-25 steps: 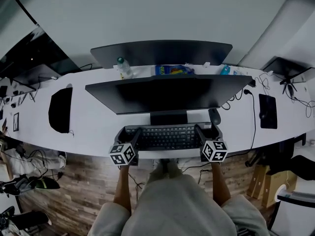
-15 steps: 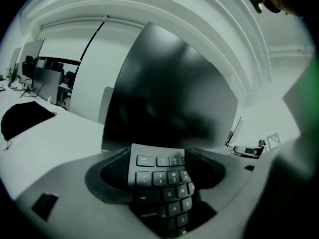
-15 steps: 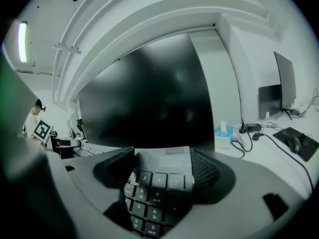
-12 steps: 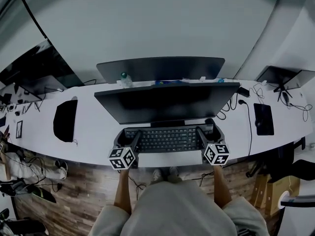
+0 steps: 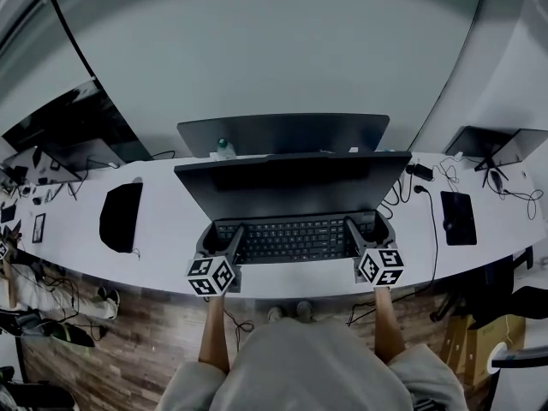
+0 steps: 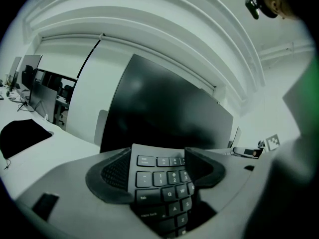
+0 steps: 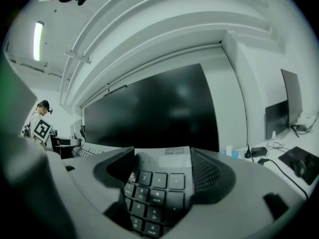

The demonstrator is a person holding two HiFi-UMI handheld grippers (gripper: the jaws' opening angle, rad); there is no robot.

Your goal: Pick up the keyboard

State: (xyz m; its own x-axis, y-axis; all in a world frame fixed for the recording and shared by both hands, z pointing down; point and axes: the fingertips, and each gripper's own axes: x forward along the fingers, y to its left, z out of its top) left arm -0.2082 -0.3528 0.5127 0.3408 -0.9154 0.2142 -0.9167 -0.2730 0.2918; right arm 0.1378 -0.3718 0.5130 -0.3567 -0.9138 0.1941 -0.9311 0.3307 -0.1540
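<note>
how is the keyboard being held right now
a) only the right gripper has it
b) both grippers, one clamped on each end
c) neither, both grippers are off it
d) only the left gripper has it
B: the left gripper has its jaws closed on the letter-key end of the keyboard, and the right gripper has its jaws closed on the number-pad end.

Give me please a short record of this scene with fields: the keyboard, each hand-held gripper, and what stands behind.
keyboard: black, held at both ends
left hand-held gripper: shut on the keyboard's left end
right hand-held gripper: shut on the keyboard's number-pad end
monitor: screen dark, directly behind the keyboard
</note>
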